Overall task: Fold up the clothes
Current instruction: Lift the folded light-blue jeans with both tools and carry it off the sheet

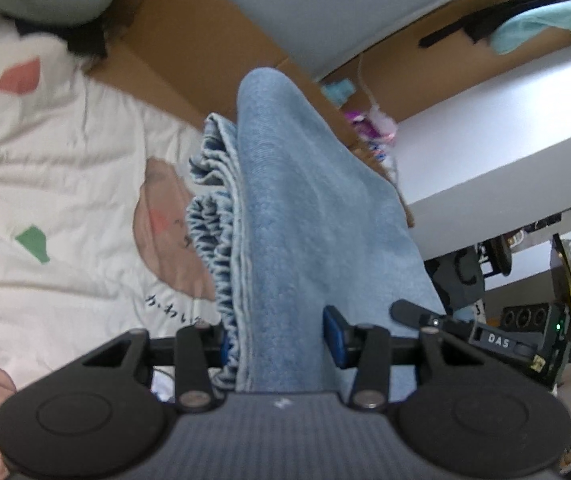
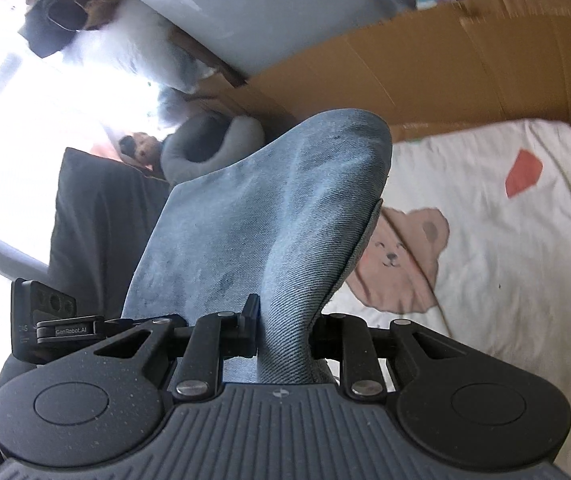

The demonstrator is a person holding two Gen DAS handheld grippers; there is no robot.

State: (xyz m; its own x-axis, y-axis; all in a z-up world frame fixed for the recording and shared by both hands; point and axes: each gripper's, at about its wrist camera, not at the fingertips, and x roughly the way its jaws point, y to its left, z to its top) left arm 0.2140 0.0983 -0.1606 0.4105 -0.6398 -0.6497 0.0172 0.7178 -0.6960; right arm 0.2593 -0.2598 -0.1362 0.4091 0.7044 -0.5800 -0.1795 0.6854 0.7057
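Blue denim jeans (image 1: pixel 285 208) hang clear above the white bear-print quilt (image 1: pixel 65 160), clamped between the pads of both the left gripper (image 1: pixel 281 344) and the right gripper (image 2: pixel 283 330), with brown cardboard (image 2: pixel 425 64) standing beyond the bed.

Denim garment (image 1: pixel 285 208) fills the middle of both views, bunched between the jaws of left gripper (image 1: pixel 281 344) and right gripper (image 2: pixel 281 332), blocking the way straight ahead. White quilt (image 1: pixel 65 152) lies flat and bare below, open room to pass on that side. Cardboard wall (image 2: pixel 425 68) borders the quilt's far edge. Grey neck pillow (image 2: pixel 209 148) and dark cushion (image 2: pixel 97 216) sit near it. White desk (image 1: pixel 505 140) blocks the left view's right side, clutter underneath.
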